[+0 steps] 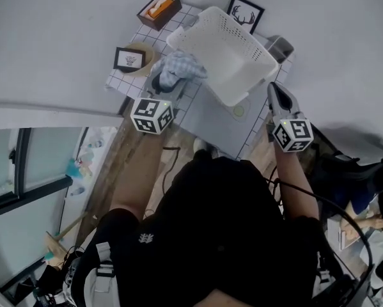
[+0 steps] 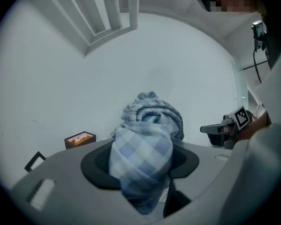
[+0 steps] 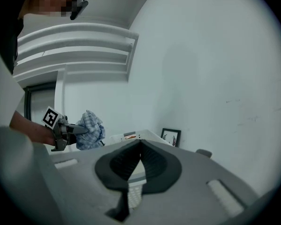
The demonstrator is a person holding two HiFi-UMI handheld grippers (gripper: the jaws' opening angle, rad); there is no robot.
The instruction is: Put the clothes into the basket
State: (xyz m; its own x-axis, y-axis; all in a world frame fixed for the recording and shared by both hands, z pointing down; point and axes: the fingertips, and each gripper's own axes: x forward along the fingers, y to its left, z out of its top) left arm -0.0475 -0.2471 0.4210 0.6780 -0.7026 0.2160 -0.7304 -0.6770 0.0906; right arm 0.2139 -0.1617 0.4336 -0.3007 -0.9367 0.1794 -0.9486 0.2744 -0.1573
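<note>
A blue-and-white checked cloth (image 1: 178, 68) is bunched up in my left gripper (image 1: 162, 85), which is shut on it above the table's left part. In the left gripper view the cloth (image 2: 142, 153) fills the gap between the jaws and hides the fingertips. The white perforated basket (image 1: 226, 50) hangs tilted over the table, its open side turned toward the cloth. My right gripper (image 1: 272, 91) is shut on the basket's right rim. In the right gripper view, a strip of the basket's perforated wall (image 3: 133, 194) shows between the closed jaws. The left gripper (image 3: 67, 129) with the cloth (image 3: 90, 130) appears at left.
A small table with a white grid cover (image 1: 124, 82) carries a brown tissue box (image 1: 159, 9), a black-framed antler picture (image 1: 245, 13), a small framed picture (image 1: 130, 59) and a grey mat (image 1: 220, 123). A white wall lies behind. Wooden floor and cables lie around the person's legs.
</note>
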